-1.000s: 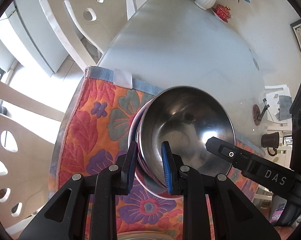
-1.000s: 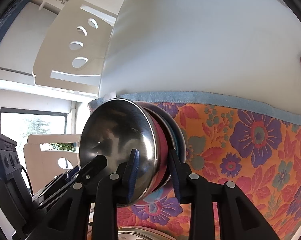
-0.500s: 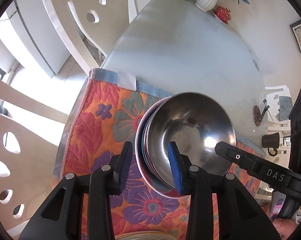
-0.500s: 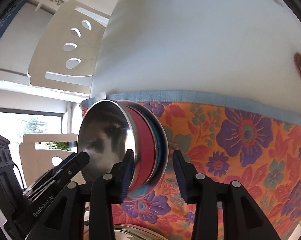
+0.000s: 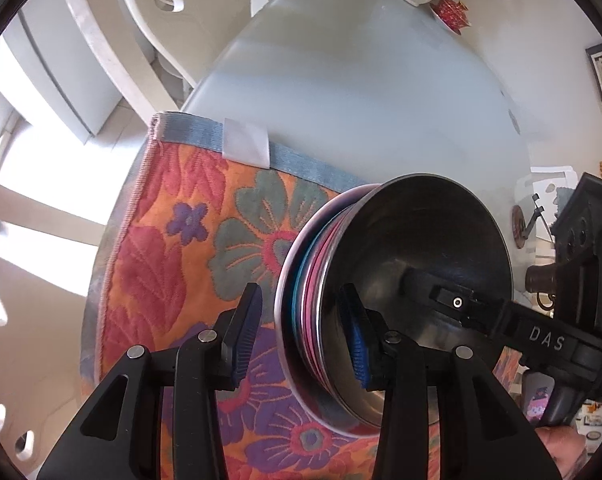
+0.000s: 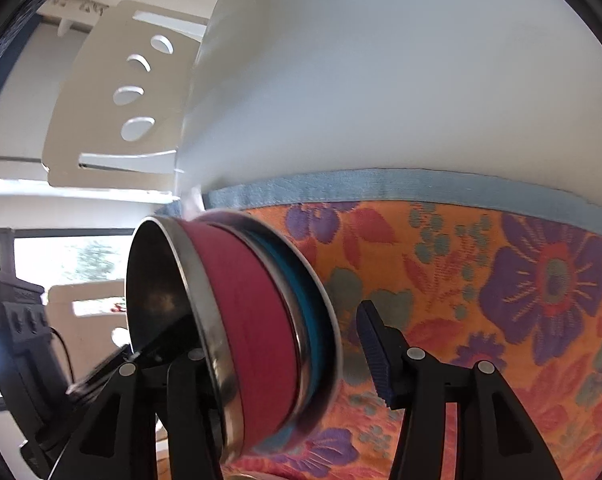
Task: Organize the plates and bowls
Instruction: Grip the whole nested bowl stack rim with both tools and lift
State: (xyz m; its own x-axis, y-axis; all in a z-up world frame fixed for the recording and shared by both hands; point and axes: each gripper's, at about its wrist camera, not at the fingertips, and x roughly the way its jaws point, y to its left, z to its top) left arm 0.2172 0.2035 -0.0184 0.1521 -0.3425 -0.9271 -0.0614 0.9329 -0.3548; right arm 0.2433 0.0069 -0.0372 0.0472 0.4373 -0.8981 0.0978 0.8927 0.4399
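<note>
Both jaws just opening; the left gripper [image 5: 301, 336] and right gripper [image 6: 285, 354] straddle the nested bowl stack [image 5: 381, 300], unclamped. We withdraw straight, avoiding rim snags.

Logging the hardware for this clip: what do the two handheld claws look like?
The left claw and the right claw are matte black plastic with triangular cut-outs, silver pivot pins and ribbed blue finger pads. In the left wrist view, the other claw's side bears white letters "DAS".
</note>
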